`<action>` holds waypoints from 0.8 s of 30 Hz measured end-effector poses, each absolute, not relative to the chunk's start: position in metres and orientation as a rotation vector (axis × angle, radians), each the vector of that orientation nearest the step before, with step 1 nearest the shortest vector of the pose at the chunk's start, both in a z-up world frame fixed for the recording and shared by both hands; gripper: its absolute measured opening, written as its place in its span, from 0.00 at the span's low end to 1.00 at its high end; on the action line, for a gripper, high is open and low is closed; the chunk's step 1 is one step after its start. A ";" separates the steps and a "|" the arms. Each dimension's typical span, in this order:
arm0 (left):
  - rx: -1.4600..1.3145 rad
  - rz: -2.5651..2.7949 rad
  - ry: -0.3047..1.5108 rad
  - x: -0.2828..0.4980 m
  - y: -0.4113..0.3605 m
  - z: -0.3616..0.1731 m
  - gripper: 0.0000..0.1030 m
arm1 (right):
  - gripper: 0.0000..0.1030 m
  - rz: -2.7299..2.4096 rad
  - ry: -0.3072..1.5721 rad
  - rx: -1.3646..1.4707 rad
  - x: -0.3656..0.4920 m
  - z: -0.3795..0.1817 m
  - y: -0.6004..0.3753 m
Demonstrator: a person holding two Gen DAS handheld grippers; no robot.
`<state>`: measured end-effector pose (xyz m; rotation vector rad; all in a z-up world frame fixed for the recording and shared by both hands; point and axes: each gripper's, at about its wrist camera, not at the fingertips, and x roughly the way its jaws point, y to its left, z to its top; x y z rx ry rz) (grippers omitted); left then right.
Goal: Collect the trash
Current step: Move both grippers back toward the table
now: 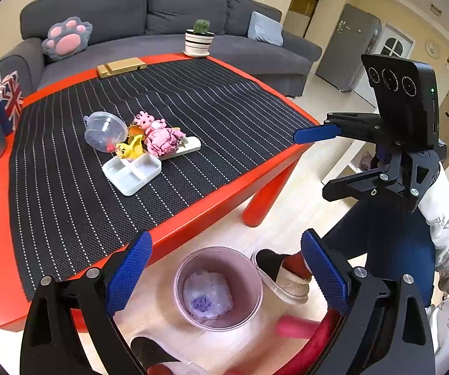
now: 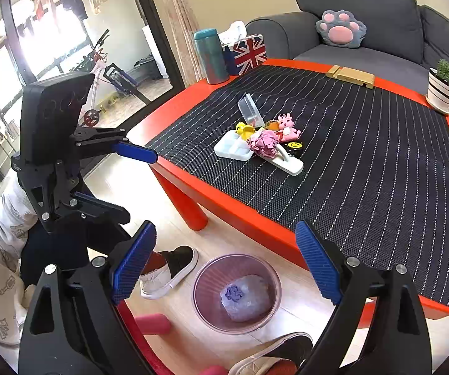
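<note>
No brand name or readable writing shows anywhere; the only marking is the Union Jack pattern on the tissue box (image 2: 249,51) at the upper middle of the right wrist view, beside a teal tumbler (image 2: 211,56).

The left claw (image 1: 224,275) fills the bottom of its own view with its blue pads spread wide and nothing between them; through the gap, directly below, stands the pink waste bin (image 1: 249,275) on the floor, and in it lies a crumpled purple paper (image 1: 202,302) on a clear plastic wrapper (image 1: 216,287). The right claw (image 2: 224,262) is likewise wide apart and empty, at the bottom of its view, with the same bin seen between its pads.

On the red desk (image 1: 199,218), on a black striped mat (image 1: 193,100), a crumpled pink paper ball (image 1: 163,140) sits centre left in the left wrist view; it is roundish, so no long axis can be told; it rests against a white oblong tray (image 1: 190,147) whose long axis runs from lower left to upper right. Touching the cluster are a white compartment tray (image 1: 132,172), a yellow toy (image 1: 129,150), a pink toy (image 1: 146,120) and a clear plastic dome (image 1: 104,131).

A slippered foot (image 1: 282,276) stands just right of the bin.
</note>
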<state>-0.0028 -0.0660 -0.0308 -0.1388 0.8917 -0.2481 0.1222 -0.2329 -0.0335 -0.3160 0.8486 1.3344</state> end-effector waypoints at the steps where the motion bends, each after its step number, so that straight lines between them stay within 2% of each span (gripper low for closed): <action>1: -0.139 -0.248 0.891 -0.003 -0.066 -0.031 0.90 | 0.87 1.334 0.848 -0.316 0.122 -0.034 -0.233; 24: -0.185 -0.116 0.857 0.012 -0.033 -0.025 0.90 | 0.87 1.298 0.817 -0.313 0.135 -0.022 -0.219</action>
